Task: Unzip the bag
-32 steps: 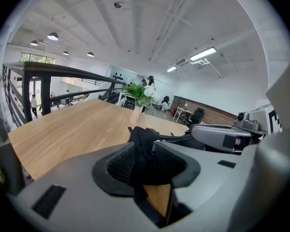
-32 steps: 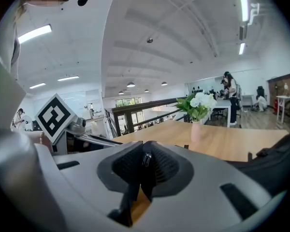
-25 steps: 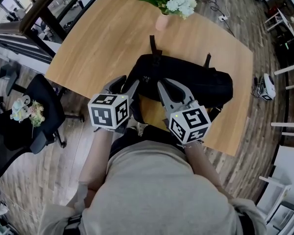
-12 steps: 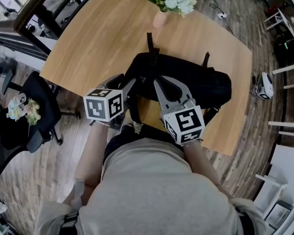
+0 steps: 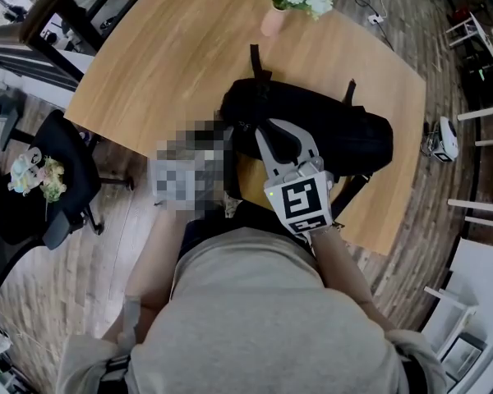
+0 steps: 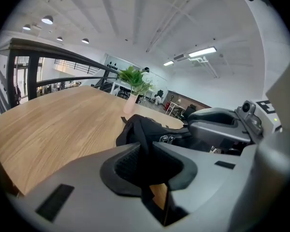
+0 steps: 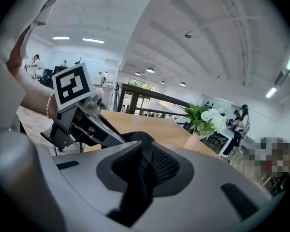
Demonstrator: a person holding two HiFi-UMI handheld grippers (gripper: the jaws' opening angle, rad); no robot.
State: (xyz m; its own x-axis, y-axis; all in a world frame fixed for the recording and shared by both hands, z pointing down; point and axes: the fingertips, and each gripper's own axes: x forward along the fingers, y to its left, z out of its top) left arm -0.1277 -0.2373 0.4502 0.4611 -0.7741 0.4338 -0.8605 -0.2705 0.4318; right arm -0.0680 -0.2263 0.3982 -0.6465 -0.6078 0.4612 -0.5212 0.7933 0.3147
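Observation:
A black bag (image 5: 345, 134) lies on the wooden table (image 5: 164, 56), close to its near edge. In the head view a mosaic patch covers my left gripper at the bag's left end. In the left gripper view, my left gripper (image 6: 146, 151) has just been closing, and a fold of the bag's black fabric (image 6: 135, 129) runs between its pads, pinched. Metal zipper pulls (image 6: 166, 139) show just beyond. My right gripper (image 5: 286, 138) sits on the bag's near side. Its jaws (image 7: 144, 161) have just been opening slightly, still pressed on black bag fabric (image 7: 137, 137).
A pink vase of flowers (image 5: 273, 19) stands at the table's far edge. A black office chair (image 5: 62, 179) stands on the floor to the left. Bag straps hang over the table's near edge (image 5: 353, 191). White furniture lines the right side.
The left gripper's wide jaws came down at the bag's left end. The right gripper rolled, so its marker cube now faces up squarely. The bag has stayed in place.

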